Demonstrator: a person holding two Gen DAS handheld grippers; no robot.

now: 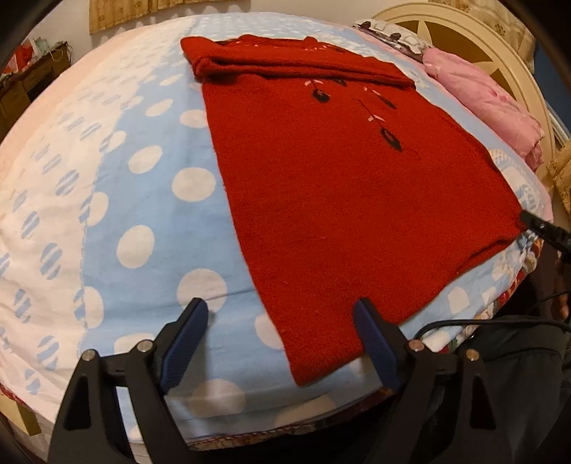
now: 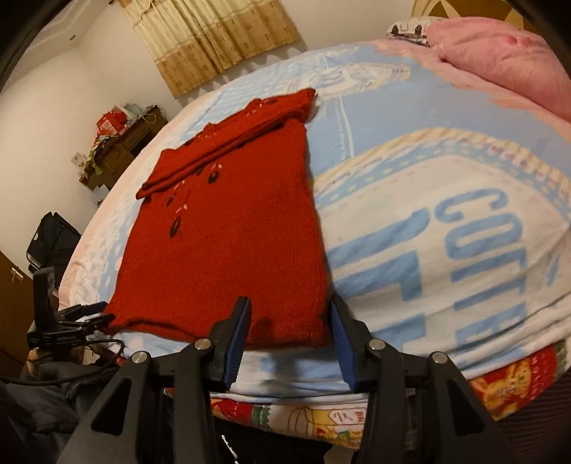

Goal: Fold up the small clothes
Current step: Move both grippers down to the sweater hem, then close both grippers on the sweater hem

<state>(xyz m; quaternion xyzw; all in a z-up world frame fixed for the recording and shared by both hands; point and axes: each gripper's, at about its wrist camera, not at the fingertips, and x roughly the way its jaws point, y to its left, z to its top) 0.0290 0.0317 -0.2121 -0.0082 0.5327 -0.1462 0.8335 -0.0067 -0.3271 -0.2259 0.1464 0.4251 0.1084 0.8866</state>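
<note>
A red knitted sweater (image 1: 342, 185) is seen spread flat on a bed, over a light blue blanket (image 1: 150, 200) printed with white dots. All places below are given relative to the sweater. Its far end is folded over into a thick band, with the sleeves laid across it, and small dark and pink embroidered shapes are stitched just below that band. A pink pillow (image 1: 481, 96) is laid beyond the sweater's far corner, by a cream headboard (image 1: 474, 32).

The left tool (image 1: 282, 342) is held over the sweater's near corner with its jaws spread wide; the red hem is seen between the two blue pads (image 1: 182, 349), but neither pad is pressed on the cloth. Whether the pads touch it at all cannot be told.

The right tool (image 2: 291, 339) is held at the other near corner of the hem. In the right wrist view the sweater (image 2: 228, 242) is seen with its corner lying between this tool's partly closed jaws; a gap is visible between the pads and the knit, so the corner is not clamped. Beside the sweater here, large blue letters are printed on a white patch of the blanket (image 2: 481, 257). A curtain (image 2: 210, 39) is hung on the wall beyond the sweater's far end.
</note>
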